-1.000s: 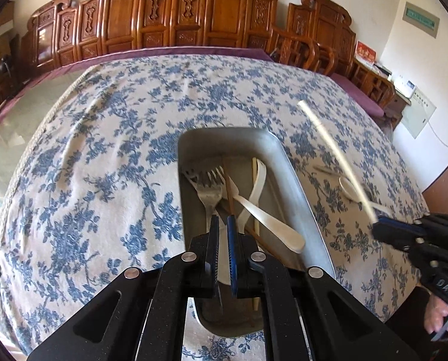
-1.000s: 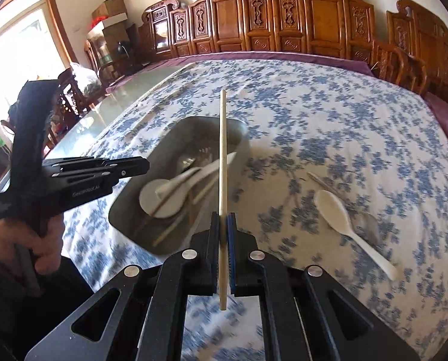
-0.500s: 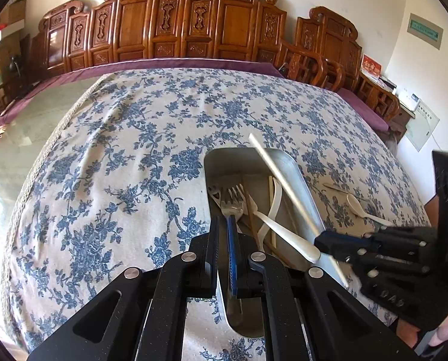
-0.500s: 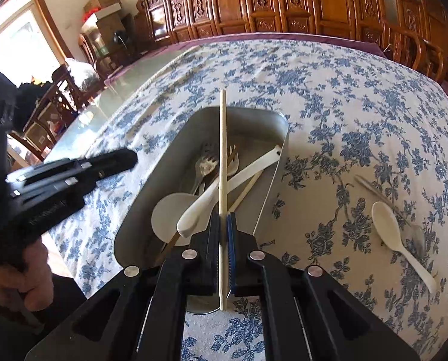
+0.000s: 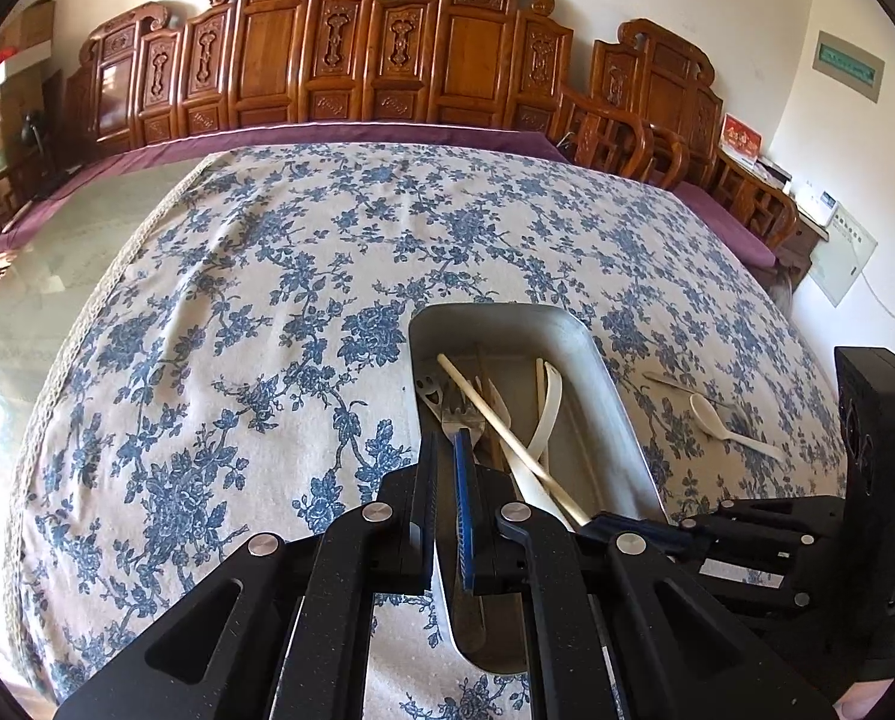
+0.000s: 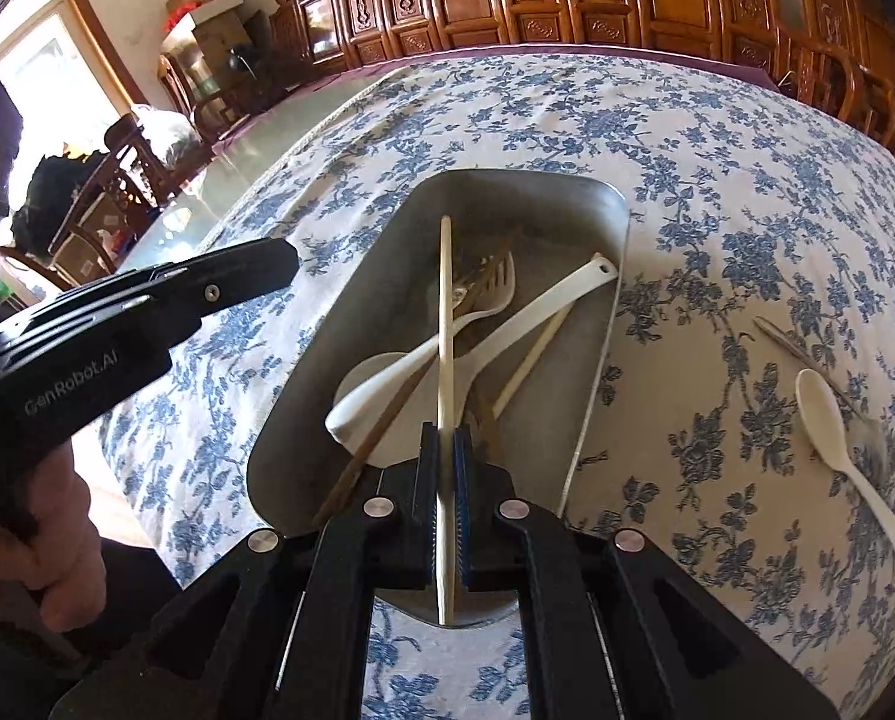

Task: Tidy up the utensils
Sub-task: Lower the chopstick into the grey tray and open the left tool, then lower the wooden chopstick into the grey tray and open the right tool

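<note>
Right wrist view: the right gripper [image 6: 445, 456] is clamped on a pale chopstick [image 6: 444, 324] angled over the metal tray [image 6: 603, 324] of utensils. Left gripper [image 5: 445, 468] is closed and empty at the tray's near-left edge. A white spoon [image 6: 831, 438] lies on the floral tablecloth [image 6: 717, 180], right of the tray.

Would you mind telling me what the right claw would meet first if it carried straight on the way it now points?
Probably the utensils piled in the metal tray. The right claw, shut on a pale chopstick, points down into the tray, just above the white spoon lying there. Depth is unclear, so the chopstick's far tip might touch first.
</note>
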